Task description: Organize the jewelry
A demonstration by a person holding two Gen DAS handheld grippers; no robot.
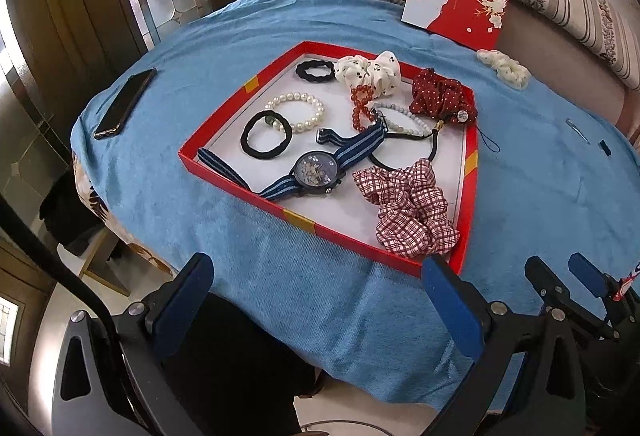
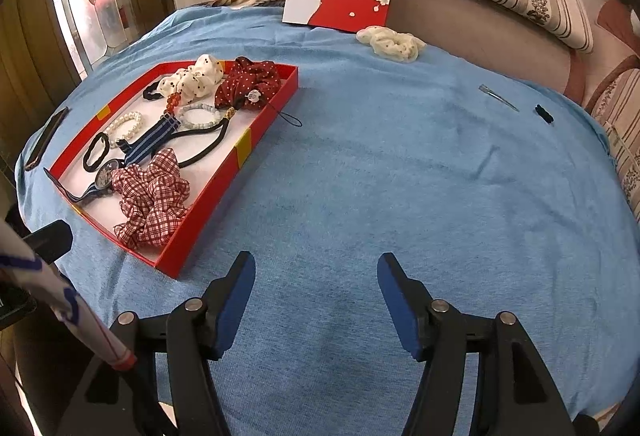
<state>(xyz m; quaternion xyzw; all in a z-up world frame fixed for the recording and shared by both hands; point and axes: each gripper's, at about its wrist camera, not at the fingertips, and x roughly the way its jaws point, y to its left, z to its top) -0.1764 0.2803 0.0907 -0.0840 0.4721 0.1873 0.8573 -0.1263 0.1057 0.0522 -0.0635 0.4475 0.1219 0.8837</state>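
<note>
Watch [image 1: 316, 172] half behind checked scrunchie [image 2: 150, 196] in right view; both claws [image 1: 320, 300] [image 2: 316, 300] spread, empty.

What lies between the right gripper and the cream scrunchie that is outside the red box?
Only bare blue cloth lies between the right gripper and the cream scrunchie; the right wrist view shows this stretch.
</note>
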